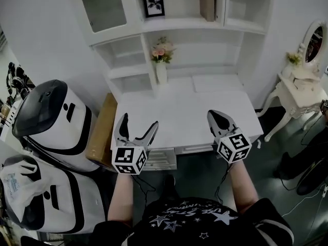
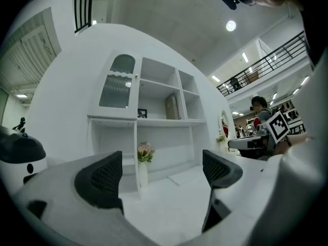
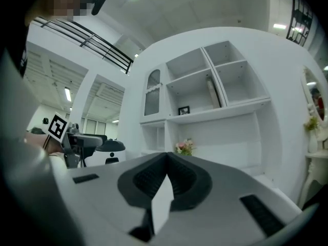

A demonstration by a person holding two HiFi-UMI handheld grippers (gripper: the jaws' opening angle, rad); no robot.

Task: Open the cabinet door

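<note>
Jaws of the left gripper (image 1: 139, 121) stand wide apart, empty; the right gripper (image 1: 215, 116) has them together (both near the front edge of the counter (image 1: 179, 109)). The cabinet door (image 1: 102, 6) is closed.

The person wears a black top (image 1: 195, 222) printed with scattered white stars and a band of white lettering, its sleeves ending above the forearms. The left gripper (image 1: 139, 121) and the right gripper (image 1: 215, 115) share one build: smooth white shells that taper into jaws lined with black, mesh-textured pads (image 2: 101, 177). At the near end of each sits a white cube faced with black square markers, the left cube (image 1: 129, 159) and the right cube (image 1: 234, 146). A thin dark cable (image 1: 146, 187) hangs below the left cube, and a second cable (image 1: 221, 182) hangs below the right.
</note>
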